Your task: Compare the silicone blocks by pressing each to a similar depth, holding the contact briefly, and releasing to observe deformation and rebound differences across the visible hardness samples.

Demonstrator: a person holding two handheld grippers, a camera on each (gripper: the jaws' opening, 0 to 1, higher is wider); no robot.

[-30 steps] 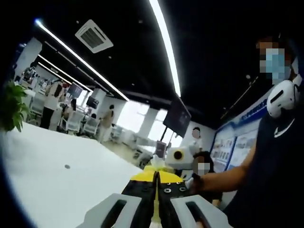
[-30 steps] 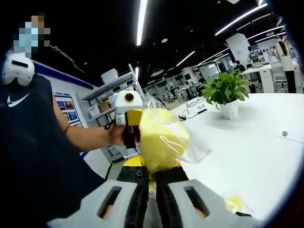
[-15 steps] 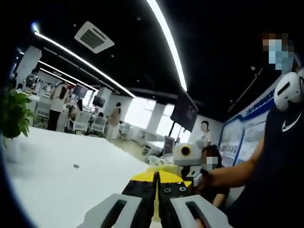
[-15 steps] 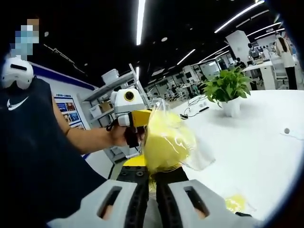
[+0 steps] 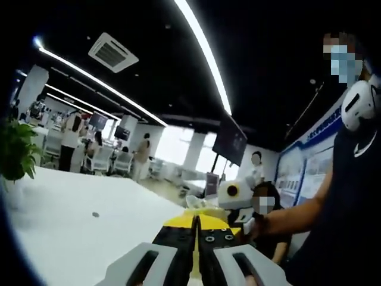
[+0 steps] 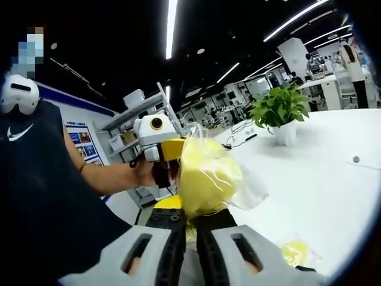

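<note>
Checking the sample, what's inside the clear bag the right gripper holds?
A yellow block fills the clear bag, pinched by the right gripper. Its lower part is hidden.

Open white table (image 6: 333,196); potted plant (image 6: 280,110) at far edge.

**Two cameras looking at each other**

The left gripper view rides low on the left gripper (image 5: 196,229) and looks up along its jaws, over the white table (image 5: 77,232), toward the ceiling lights. The right gripper view rides on the right gripper (image 6: 189,223) and looks the other way, very near a yellow block in a clear bag (image 6: 205,176). Both views share the table, the potted plant (image 6: 278,110) and the person in a dark shirt (image 6: 41,196).
</note>
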